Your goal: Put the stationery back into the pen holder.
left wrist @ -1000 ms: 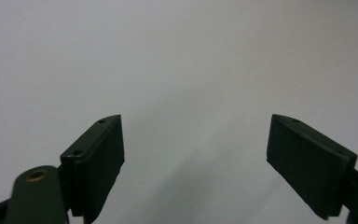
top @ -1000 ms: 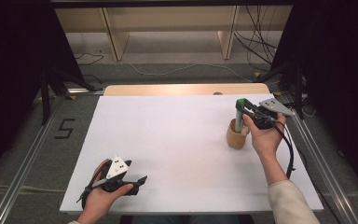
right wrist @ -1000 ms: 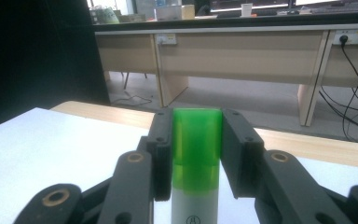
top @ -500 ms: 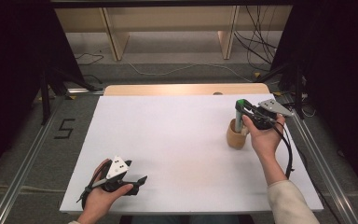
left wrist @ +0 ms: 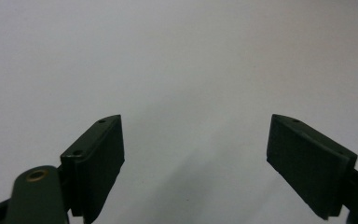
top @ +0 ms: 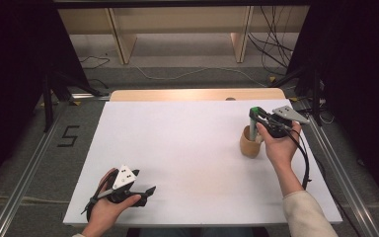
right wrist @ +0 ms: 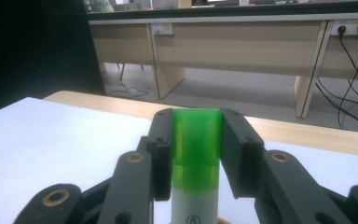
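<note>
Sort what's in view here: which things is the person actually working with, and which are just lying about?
In the job: green-capped marker, clamped in the right gripper; wooden cup beneath it.

Not in use: left gripper, open over the bare white table.

A "5" point(top: 68, 136) on the floor; perhaps a circled "A" on the green-capped marker point(right wrist: 193, 186)
</note>
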Motion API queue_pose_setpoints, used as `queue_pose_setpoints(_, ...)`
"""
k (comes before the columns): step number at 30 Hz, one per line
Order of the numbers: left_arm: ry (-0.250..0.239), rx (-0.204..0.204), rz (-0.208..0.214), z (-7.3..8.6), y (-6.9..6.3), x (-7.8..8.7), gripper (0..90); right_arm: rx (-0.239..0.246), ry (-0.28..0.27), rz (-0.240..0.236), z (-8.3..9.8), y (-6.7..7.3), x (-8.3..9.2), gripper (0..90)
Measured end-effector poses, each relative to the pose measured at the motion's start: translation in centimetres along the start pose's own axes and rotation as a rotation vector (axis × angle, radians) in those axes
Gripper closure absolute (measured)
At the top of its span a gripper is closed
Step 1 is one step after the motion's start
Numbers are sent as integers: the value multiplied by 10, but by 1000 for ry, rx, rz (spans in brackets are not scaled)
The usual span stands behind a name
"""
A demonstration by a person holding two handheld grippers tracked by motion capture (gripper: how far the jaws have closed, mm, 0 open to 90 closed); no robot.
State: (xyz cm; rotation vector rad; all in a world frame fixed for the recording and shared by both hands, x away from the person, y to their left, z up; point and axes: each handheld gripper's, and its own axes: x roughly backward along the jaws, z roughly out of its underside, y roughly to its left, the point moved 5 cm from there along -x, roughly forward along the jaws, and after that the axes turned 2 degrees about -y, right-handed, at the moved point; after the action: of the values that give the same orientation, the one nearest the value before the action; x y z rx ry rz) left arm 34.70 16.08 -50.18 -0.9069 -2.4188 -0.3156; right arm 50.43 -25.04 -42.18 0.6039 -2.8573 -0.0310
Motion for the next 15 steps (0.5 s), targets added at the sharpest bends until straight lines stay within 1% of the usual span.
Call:
queue_pose_setpoints(9, 0, 0, 0, 0, 0, 0, 189, 8, 18, 6, 3, 0, -1, 672)
queue_pose_setpoints(15, 0, 0, 0, 0, 0, 0, 189, 13, 39, 10, 7, -1, -2, 672)
